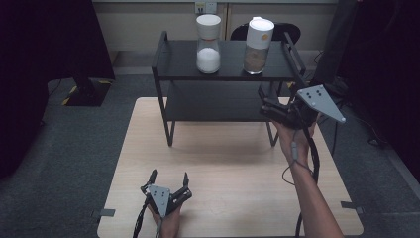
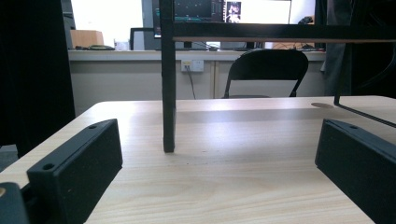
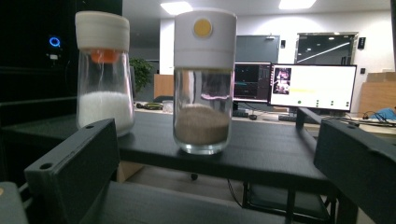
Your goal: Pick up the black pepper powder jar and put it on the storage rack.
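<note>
2 jars stand on the black shelf's (image 1: 233, 74) top tier: white-filled jar (image 1: 208, 43) left, brown-filled jar (image 1: 258, 45) right. Right hand-held gripper (image 1: 268, 103) hovers beside the shelf's right end, jaws apart, empty. Left hand-held gripper (image 1: 169, 179) sits low over the table (image 1: 237, 163), jaws apart, empty.

You're looking at two jars (image 1: 208, 43) (image 1: 258, 45) standing on a rack (image 1: 173, 62), a chair (image 2: 267, 70) sitting behind.
</note>
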A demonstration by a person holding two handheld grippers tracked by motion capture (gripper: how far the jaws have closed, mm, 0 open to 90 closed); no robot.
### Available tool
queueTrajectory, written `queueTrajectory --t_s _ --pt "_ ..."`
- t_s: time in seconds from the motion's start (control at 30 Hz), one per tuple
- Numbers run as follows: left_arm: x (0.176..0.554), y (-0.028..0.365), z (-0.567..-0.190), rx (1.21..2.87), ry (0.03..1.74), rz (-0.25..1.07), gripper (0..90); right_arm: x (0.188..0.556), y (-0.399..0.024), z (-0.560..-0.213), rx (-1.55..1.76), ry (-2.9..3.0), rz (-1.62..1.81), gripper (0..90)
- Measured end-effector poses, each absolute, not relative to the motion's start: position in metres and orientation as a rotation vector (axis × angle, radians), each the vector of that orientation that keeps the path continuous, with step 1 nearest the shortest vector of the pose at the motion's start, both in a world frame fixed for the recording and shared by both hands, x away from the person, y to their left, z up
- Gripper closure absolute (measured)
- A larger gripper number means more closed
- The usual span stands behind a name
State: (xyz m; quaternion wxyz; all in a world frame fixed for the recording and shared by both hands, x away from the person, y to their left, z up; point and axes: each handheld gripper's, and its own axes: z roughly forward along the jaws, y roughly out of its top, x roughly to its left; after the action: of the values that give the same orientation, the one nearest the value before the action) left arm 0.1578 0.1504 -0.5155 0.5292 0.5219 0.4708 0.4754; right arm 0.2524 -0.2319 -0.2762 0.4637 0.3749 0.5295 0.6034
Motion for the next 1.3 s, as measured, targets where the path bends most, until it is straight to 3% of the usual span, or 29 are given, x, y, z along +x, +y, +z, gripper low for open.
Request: queueTrajectory --t_s 1.3 --pt "0.158 0.150 -0.516 1.246 1.124 1.135 0.1 0.170 -0.248 -0.402 1.067 1.240 1.411 0.0"
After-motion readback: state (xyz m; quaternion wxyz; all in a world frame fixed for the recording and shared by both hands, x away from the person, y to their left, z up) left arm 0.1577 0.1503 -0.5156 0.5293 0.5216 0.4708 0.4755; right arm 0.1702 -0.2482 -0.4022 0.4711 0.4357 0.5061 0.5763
